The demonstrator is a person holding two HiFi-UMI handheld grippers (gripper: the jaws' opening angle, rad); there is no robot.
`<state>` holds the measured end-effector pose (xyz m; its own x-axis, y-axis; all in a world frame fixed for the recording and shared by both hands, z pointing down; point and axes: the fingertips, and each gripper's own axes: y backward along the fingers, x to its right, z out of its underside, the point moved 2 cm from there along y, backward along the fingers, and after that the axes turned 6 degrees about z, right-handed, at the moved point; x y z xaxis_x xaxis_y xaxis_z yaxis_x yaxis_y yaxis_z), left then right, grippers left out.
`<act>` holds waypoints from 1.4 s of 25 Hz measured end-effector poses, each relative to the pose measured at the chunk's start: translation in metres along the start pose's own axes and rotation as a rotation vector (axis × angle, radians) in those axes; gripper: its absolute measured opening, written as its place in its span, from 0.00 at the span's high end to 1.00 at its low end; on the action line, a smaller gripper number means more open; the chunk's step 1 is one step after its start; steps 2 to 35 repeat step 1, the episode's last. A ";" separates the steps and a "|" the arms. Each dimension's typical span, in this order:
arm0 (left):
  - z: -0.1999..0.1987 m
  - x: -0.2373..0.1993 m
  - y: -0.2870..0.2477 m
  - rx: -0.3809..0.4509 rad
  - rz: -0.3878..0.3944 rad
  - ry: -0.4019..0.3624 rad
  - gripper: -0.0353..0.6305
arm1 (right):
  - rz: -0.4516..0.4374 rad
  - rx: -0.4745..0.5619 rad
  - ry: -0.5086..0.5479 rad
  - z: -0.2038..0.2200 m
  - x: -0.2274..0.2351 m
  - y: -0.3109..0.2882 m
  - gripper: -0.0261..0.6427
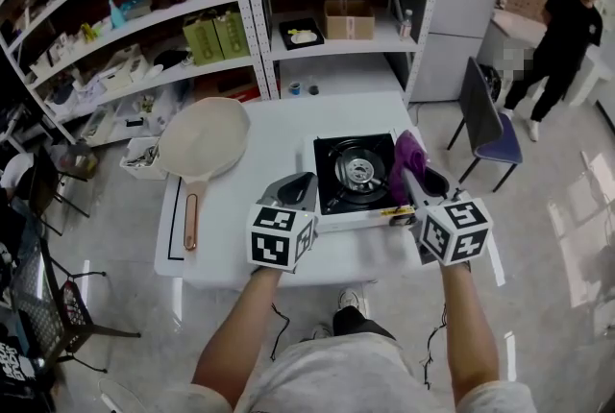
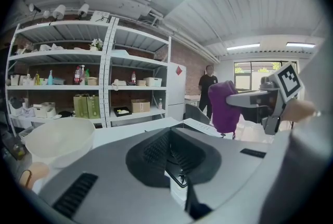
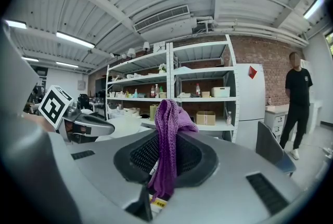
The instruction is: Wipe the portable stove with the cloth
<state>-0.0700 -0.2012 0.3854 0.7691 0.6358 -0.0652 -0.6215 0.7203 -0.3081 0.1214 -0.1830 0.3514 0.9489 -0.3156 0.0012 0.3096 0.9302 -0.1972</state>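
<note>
The portable stove [image 1: 354,179], white with a black top and a round burner, sits on the white table [image 1: 279,128] right of centre. My right gripper [image 1: 411,179] is shut on a purple knitted cloth [image 1: 407,159] that hangs over the stove's right edge. In the right gripper view the cloth [image 3: 169,124] drapes out between the jaws of that gripper [image 3: 166,139]. My left gripper [image 1: 306,182] is at the stove's front left side, its jaws together with nothing seen held. The left gripper view shows the cloth [image 2: 225,106] held up on the right.
A cream frying pan [image 1: 202,142] with a copper handle lies on the table's left part. Metal shelves [image 1: 240,8] with boxes stand behind the table. A blue chair [image 1: 490,128] is at the right, and a person [image 1: 567,36] stands further back. A white basket [image 1: 144,157] is on the floor at left.
</note>
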 end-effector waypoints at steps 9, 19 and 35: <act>0.000 0.000 0.000 0.000 0.001 0.000 0.94 | -0.001 0.000 -0.001 -0.001 0.000 0.000 0.87; 0.000 0.000 0.000 0.000 0.001 0.000 0.94 | -0.001 0.000 -0.001 -0.001 0.000 0.000 0.87; 0.000 0.000 0.000 0.000 0.001 0.000 0.94 | -0.001 0.000 -0.001 -0.001 0.000 0.000 0.87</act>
